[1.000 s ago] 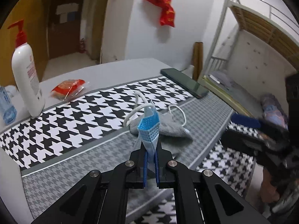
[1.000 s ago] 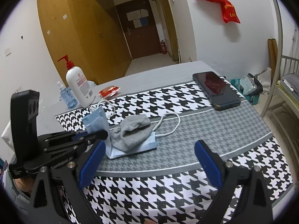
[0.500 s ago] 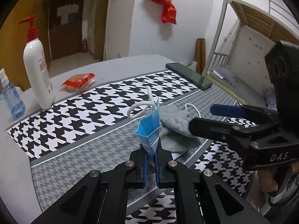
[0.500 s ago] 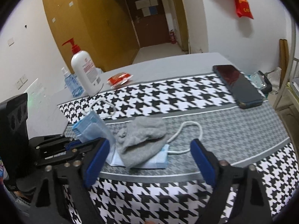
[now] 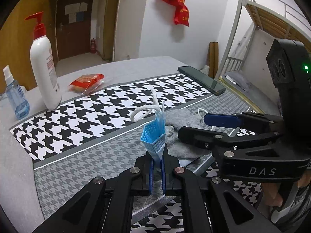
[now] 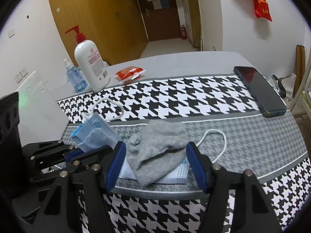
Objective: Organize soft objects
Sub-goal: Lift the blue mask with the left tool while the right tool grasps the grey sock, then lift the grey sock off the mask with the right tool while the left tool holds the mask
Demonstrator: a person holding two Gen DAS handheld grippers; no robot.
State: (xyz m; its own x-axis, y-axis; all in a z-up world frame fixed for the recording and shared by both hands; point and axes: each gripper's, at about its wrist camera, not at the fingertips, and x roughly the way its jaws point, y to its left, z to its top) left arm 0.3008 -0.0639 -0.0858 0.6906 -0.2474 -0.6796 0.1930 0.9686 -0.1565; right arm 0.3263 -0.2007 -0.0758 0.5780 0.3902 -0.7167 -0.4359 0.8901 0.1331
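Grey sock lies crumpled on mask on surface, long axis slanting near-left to far-right | right claw straddles it, jaws closing, pads not yet touching | left claw clamped on mask's folded end, beside | right nearer sock

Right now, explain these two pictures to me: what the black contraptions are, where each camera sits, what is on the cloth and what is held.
No robot here: a person holds a two-finger tool in each hand, each with a camera looking along its fingers. The left picture shows the left tool shut on a folded blue mask. The right picture shows the right tool closing around a grey sock, pads not yet pressing. The sock lies on a second mask on the cloth. Also there: phone, pump bottle, spray bottle, red packet.
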